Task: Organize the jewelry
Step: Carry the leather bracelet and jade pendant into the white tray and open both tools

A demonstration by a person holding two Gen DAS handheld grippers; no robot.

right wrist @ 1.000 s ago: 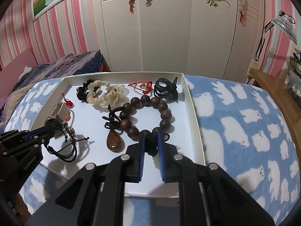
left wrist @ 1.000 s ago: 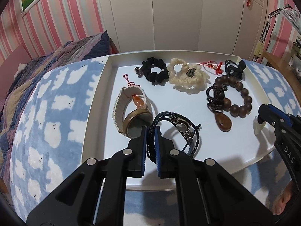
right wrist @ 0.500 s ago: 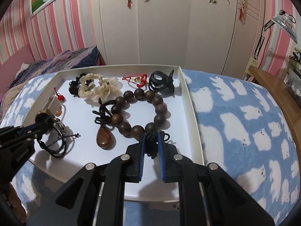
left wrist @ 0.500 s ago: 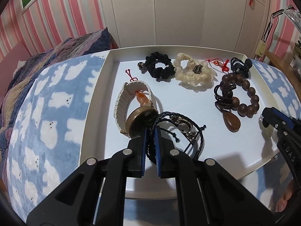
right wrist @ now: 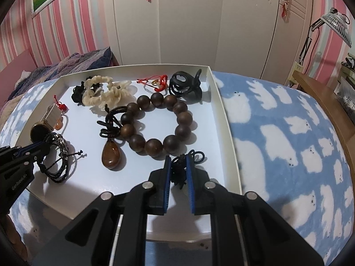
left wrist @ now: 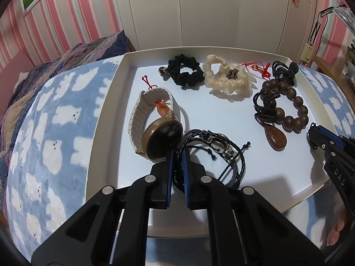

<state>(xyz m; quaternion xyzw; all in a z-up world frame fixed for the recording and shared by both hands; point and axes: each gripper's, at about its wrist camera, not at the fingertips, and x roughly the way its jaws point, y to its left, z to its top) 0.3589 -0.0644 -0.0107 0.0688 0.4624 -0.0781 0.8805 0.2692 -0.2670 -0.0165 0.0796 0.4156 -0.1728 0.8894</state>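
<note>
A white tray (left wrist: 115,93) on the bed holds the jewelry. My left gripper (left wrist: 178,153) is shut on a black braided cord bracelet (left wrist: 213,148) at the tray's near left, beside a gold watch with a cream band (left wrist: 155,119). My right gripper (right wrist: 178,158) is shut on a black knotted cord (right wrist: 180,166) at the tray's (right wrist: 221,115) near right. The cord's far end is hidden. A dark wooden bead bracelet (right wrist: 159,124) and an amber teardrop pendant (right wrist: 111,155) lie just beyond it.
At the back of the tray lie a black scrunchie (left wrist: 185,73), a cream scrunchie (left wrist: 228,81), a red string charm (right wrist: 155,83) and a black hair claw (right wrist: 185,86). A blue cloud-print blanket (right wrist: 288,133) surrounds the tray. A wooden desk (right wrist: 321,93) stands right.
Both grippers have moved forward over the tray, each still shut on its cord. The wooden bead bracelet has shifted a little.
</note>
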